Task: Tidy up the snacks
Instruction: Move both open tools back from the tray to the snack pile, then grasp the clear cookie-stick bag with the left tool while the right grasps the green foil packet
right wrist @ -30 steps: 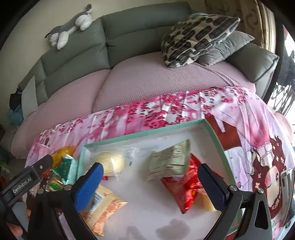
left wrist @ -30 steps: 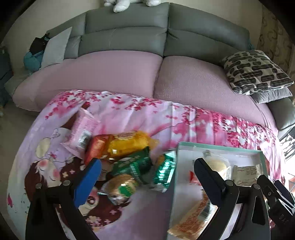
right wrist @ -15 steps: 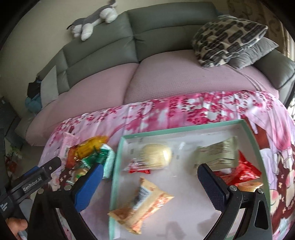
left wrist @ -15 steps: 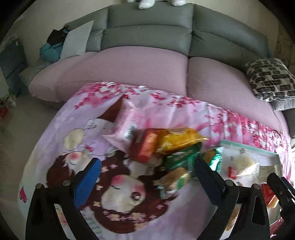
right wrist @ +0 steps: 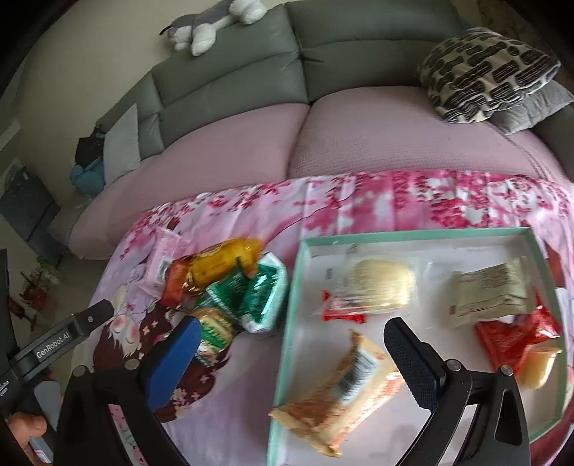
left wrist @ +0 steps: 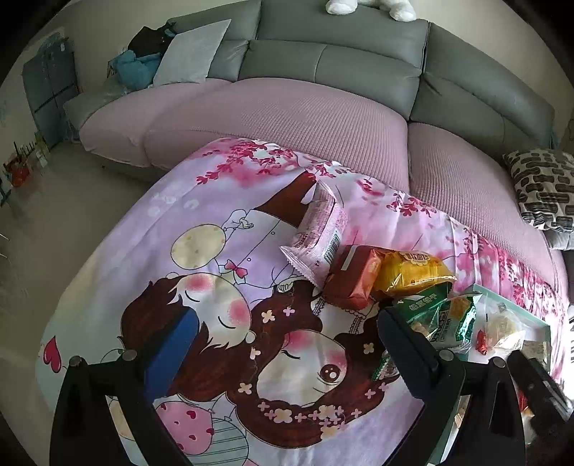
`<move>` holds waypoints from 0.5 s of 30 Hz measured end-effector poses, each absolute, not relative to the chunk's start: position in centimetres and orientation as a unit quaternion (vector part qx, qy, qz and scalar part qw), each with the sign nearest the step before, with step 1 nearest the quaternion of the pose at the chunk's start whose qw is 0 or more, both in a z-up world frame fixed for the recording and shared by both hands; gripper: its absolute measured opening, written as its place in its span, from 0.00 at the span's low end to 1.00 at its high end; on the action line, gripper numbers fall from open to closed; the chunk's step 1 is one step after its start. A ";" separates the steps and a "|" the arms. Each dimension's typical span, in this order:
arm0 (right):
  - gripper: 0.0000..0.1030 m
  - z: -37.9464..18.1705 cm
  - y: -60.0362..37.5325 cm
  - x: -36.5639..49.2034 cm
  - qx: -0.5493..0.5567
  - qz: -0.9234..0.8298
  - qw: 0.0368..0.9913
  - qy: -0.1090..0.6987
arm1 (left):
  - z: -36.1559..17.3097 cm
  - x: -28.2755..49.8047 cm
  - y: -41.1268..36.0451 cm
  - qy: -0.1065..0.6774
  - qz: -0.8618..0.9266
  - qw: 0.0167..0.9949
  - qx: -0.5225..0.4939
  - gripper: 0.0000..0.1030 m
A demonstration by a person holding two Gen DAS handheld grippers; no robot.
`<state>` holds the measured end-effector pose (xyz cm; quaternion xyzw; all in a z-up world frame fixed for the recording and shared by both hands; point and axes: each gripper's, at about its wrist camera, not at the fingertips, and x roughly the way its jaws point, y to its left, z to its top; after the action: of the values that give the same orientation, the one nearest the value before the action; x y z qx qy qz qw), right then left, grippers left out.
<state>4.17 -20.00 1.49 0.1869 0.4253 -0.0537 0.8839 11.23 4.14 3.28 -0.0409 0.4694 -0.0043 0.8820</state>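
A heap of wrapped snacks lies on the pink cartoon cloth (left wrist: 215, 272): a pink packet (left wrist: 317, 231), an orange-red packet (left wrist: 353, 277), a yellow packet (left wrist: 412, 274) and green packets (left wrist: 441, 319). My left gripper (left wrist: 287, 340) hangs open over bare cloth, left of the heap. In the right wrist view the heap (right wrist: 229, 283) sits left of a mint-rimmed tray (right wrist: 412, 234) holding a pale bun (right wrist: 380, 285), a beige packet (right wrist: 491, 292), a red packet (right wrist: 513, 333) and an orange-white packet (right wrist: 344, 390). My right gripper (right wrist: 287, 340) is open, empty, above the tray's left edge.
A grey sofa with mauve seat covers (left wrist: 323, 118) runs behind the cloth. A black-and-white patterned cushion (right wrist: 484, 77) lies at its right end, a plush toy (right wrist: 211, 23) on its backrest. The left gripper's body (right wrist: 61, 338) and a hand (right wrist: 25, 430) show at lower left.
Both cameras have swung left. The left gripper has moved from over the snack heap and tray edge to over bare cloth. The right gripper has shifted from mid-tray to its left edge. Both stay open.
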 end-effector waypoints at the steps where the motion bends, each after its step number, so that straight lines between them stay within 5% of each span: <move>1: 1.00 1.3 -19.6 4.4 0.186 -0.050 0.884 0.426 | 3.2 11.3 4.2 0.469 -0.007 0.882 -0.046 0.97; 15: 0.90 -0.7 -16.9 6.2 0.165 -0.013 0.892 0.421 | 1.3 12.1 2.7 0.471 -0.051 0.876 -0.092 0.97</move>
<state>6.19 -16.88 -0.69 0.1648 0.4209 -0.0133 0.8919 12.13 2.71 1.27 -0.0919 0.4706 -0.0511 0.8761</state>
